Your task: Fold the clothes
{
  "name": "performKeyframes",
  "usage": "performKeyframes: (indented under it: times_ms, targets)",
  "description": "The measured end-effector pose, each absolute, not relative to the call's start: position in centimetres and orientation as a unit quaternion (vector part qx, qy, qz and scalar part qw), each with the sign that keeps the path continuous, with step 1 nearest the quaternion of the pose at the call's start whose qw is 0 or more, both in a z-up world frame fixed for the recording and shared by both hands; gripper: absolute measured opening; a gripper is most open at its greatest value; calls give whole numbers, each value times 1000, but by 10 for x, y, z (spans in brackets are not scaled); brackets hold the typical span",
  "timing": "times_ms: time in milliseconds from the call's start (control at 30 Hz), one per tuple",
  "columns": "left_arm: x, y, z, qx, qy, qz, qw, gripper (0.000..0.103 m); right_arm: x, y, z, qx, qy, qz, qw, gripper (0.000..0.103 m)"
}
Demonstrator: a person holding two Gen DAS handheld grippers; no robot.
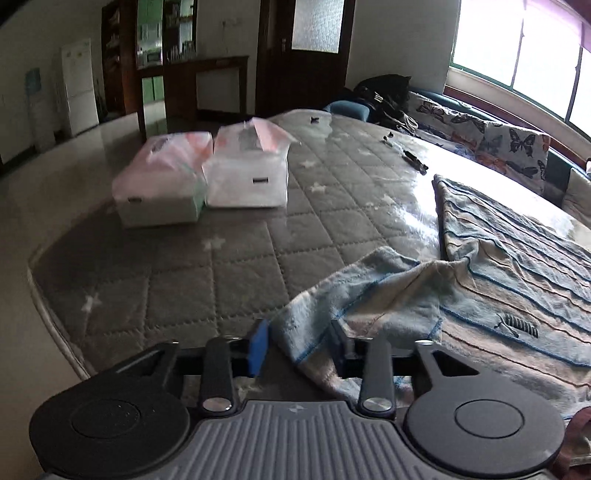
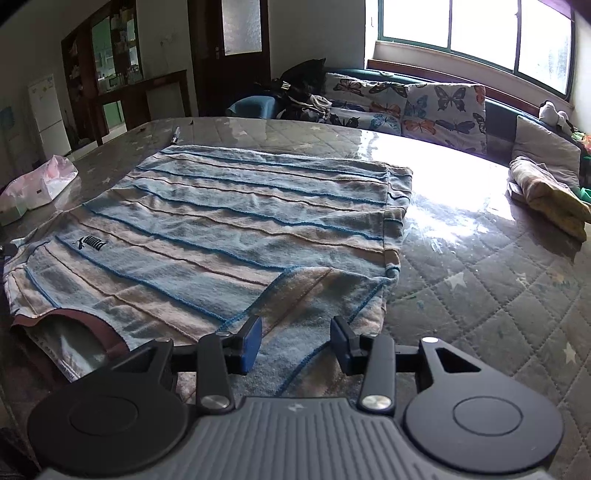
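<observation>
Your left gripper (image 1: 299, 347) is spread, its blue pads apart, with a folded-over sleeve (image 1: 354, 306) of the shirt lying loose between them; the cloth touches neither pad clearly, so you are not pinching it. Your right gripper (image 2: 295, 345) is spread as well, hovering over the other sleeve (image 2: 321, 295), which lies flat at the shirt's near right corner.

The striped shirt (image 2: 229, 221) lies spread on the mattress (image 2: 480, 295), front up. In the right wrist view its long axis runs from the dark red collar (image 2: 77, 325) at 8 o'clock toward the hem (image 2: 395, 214) at 2 o'clock, so the neck points back toward you and the hem away. A small dark logo (image 2: 90, 243) sits on the chest at 9 o'clock. The collar's left part is cut off by the gripper body.

Beyond the shirt, at 10 o'clock in the left wrist view, two boxes wrapped in plastic (image 1: 207, 177) stand side by side on the mattress. A pen-like thing (image 1: 415, 160) lies at 1 o'clock, too small to identify. At 3 o'clock in the right wrist view a bundle of folded cloth (image 2: 546, 195) rests near the mattress edge. Farther off, butterfly-print cushions (image 2: 406, 107) line the wall under the window (image 2: 472, 33), whose glare washes out the mattress surface below it.
</observation>
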State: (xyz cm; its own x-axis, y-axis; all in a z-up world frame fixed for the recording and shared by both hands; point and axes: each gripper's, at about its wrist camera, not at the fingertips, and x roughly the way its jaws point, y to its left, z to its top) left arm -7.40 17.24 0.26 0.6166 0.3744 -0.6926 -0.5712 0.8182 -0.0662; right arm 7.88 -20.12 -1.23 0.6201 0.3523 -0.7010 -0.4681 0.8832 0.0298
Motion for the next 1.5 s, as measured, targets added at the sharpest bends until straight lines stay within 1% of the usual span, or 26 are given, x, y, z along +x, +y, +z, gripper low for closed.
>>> performKeyframes:
  times_ms: [33, 67, 133, 200, 333, 433, 567, 700, 767, 800, 833, 900, 933, 1100, 1133, 1167, 1267, 1400, 1500]
  targets:
    - [-75, 173, 2, -140, 346, 265, 889, 17, 78, -202, -12, -77, 370, 228, 897, 41]
    - [-76, 173, 3, -141, 342, 262, 891, 12, 77, -202, -12, -76, 369, 227, 898, 41]
    - [-79, 172, 7, -149, 332, 250, 897, 8, 76, -203, -10, -76, 368, 227, 899, 41]
    - [-82, 167, 16, -149, 313, 225, 910, 7, 75, -203, -9, -75, 366, 227, 899, 41]
    - [-85, 146, 40, -136, 273, 144, 942, 7, 72, -203, -7, -74, 363, 226, 901, 42]
    - [-83, 122, 49, -115, 260, 68, 956, 7, 71, -202, -6, -73, 361, 227, 901, 42]
    - [-73, 98, 43, -96, 277, -7, 956, 8, 70, -201, -6, -72, 361, 228, 901, 42]
    - [-69, 80, 32, -76, 307, -51, 947, 10, 70, -202, -6, -71, 362, 227, 901, 42]
    - [-67, 75, 30, -69, 316, -64, 944, 14, 70, -202, -6, -70, 363, 227, 901, 42]
    - [-67, 75, 31, -68, 315, -67, 944, 18, 70, -203, -6, -69, 364, 226, 901, 42]
    - [-66, 76, 33, -66, 312, -69, 945, 26, 70, -203, -7, -69, 364, 226, 901, 43]
    - [-63, 78, 38, -63, 304, -69, 948, 38, 71, -202, -8, -68, 366, 226, 900, 43]
    - [-62, 81, 41, -62, 298, -65, 950, 38, 71, -202, -9, -67, 367, 227, 900, 43]
    - [-39, 98, 38, -63, 296, -26, 953, 35, 74, -200, -12, -65, 371, 227, 898, 45]
    - [-32, 102, 35, -63, 299, -17, 952, 28, 74, -200, -12, -65, 372, 227, 898, 45]
    - [-26, 106, 32, -66, 304, -13, 950, 25, 75, -200, -13, -64, 372, 227, 897, 45]
    - [-6, 114, 21, -67, 320, -6, 945, 18, 76, -199, -15, -63, 375, 228, 896, 45]
    - [14, 119, 3, -61, 347, -12, 936, 18, 77, -198, -17, -62, 379, 227, 895, 45]
    - [17, 118, -4, -49, 351, -15, 935, 18, 79, -198, -19, -61, 382, 225, 894, 45]
